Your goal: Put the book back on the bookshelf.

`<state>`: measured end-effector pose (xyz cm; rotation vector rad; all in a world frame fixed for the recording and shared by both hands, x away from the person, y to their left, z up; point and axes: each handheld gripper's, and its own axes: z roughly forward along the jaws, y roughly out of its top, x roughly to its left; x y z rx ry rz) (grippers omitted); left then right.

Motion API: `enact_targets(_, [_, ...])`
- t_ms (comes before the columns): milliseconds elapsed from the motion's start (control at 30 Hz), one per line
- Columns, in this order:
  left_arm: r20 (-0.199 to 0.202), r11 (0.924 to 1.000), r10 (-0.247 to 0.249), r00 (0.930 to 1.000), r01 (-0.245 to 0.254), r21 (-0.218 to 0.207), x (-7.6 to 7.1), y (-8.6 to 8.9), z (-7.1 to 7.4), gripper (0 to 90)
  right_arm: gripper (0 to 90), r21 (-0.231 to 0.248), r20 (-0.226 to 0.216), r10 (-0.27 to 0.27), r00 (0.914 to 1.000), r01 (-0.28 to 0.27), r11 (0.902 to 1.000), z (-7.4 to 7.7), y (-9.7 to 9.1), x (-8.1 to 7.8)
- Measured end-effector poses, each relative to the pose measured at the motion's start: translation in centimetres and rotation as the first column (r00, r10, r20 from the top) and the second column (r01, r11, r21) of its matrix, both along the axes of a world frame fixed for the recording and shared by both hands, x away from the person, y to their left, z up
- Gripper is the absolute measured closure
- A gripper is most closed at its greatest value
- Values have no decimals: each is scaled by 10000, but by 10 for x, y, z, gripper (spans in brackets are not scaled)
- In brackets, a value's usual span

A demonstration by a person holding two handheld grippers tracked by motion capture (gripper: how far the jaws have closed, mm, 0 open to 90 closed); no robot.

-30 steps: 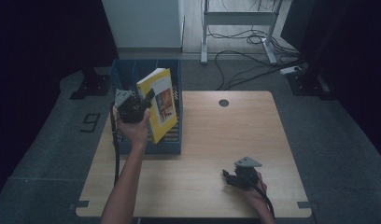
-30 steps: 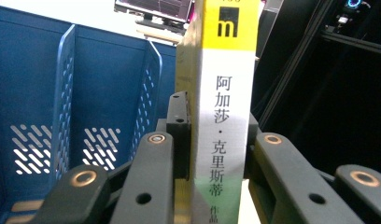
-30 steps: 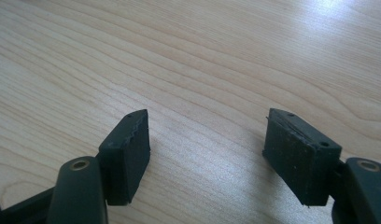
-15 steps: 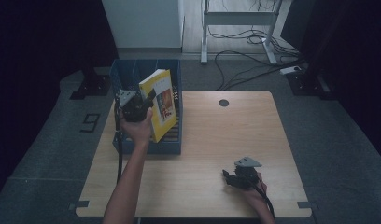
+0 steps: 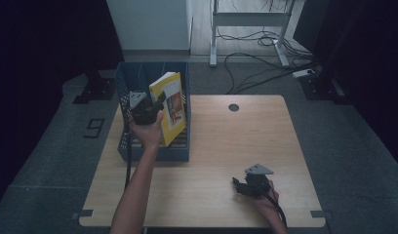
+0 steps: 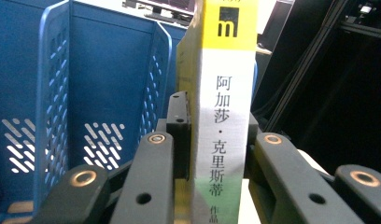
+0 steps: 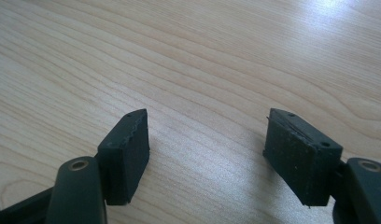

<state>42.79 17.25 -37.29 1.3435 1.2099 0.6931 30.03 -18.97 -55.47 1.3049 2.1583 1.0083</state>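
A yellow-covered book (image 5: 170, 105) is held upright over the blue file rack (image 5: 181, 146) at the table's left side. My left gripper (image 5: 147, 111) is shut on the book's spine edge. In the left gripper view the book's white and yellow spine (image 6: 223, 121) stands between the two black jaws, with the blue file rack's perforated dividers (image 6: 53, 107) behind it. My right gripper (image 5: 246, 185) rests low near the table's front right. Its jaws stand open over bare wood in the right gripper view (image 7: 205, 140), with nothing between them.
The wooden table (image 5: 226, 141) has a round cable hole (image 5: 233, 107) at its far edge. Beyond the table lie cables on grey carpet (image 5: 255, 63) and a white desk frame (image 5: 248, 19). The blue rack's bottom holds dark slats.
The left gripper has carried the book slightly to the right and lower, toward the rack's right-hand slot. The right gripper has not moved.
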Motion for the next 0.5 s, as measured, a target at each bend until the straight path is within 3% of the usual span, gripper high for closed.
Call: enact_targets(500, [-158, 10000, 34, 9999, -35, -88, 14, -4, -11, 752, 300, 13, -17, 7, 10000, -7, 10000, 0, 0, 0])
